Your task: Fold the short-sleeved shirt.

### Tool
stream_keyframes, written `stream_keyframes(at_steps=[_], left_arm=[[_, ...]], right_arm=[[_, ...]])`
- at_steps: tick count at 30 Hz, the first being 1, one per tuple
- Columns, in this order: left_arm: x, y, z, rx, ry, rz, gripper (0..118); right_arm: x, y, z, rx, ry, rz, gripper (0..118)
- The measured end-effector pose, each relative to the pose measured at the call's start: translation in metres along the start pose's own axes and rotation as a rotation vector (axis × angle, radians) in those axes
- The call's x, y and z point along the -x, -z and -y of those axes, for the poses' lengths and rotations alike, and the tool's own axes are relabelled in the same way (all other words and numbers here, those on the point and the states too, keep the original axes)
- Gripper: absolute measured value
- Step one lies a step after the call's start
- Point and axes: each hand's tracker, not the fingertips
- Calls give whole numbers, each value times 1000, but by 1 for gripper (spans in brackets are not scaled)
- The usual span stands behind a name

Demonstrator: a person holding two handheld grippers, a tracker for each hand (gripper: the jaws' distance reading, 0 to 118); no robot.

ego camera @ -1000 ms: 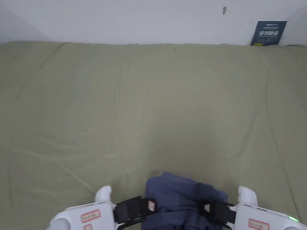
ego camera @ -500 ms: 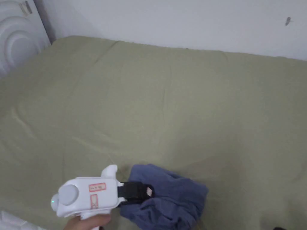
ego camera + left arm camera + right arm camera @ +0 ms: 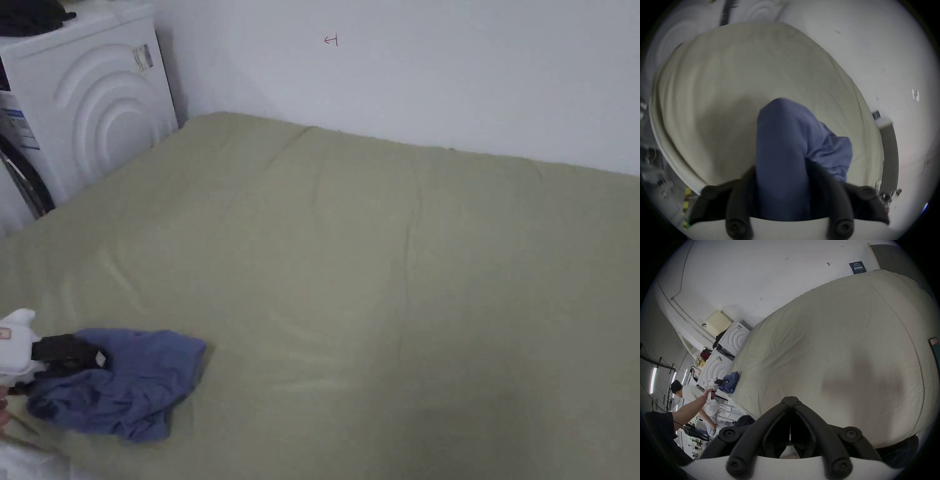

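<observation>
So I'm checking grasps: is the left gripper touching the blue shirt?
Touching. In the left gripper view, the blue shirt runs between the left gripper's jaws, clamped on both sides.

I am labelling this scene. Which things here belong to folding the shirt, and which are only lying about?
For the job:
shirt, bunched, blue
left tongs, shut on the shirt
right tongs, shut, holding nothing
bed, where the shirt lies

Lying about:
washer
dark cloth on the washer
sign on the wall
</observation>
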Motion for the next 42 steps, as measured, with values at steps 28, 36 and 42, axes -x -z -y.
stream_keyframes(at_steps=[28,36,42], left_arm=[[-482,-182,277,-976,833,132,9],[-483,-173,294,-930,791,91,13],[-483,-168,294,-909,777,128,49]], right_arm=[[127,-167,-110,-720,-558,364,0],[120,-165,-105,-752,-576,456,2],[125,-166,-102,-767,-533,425,26]])
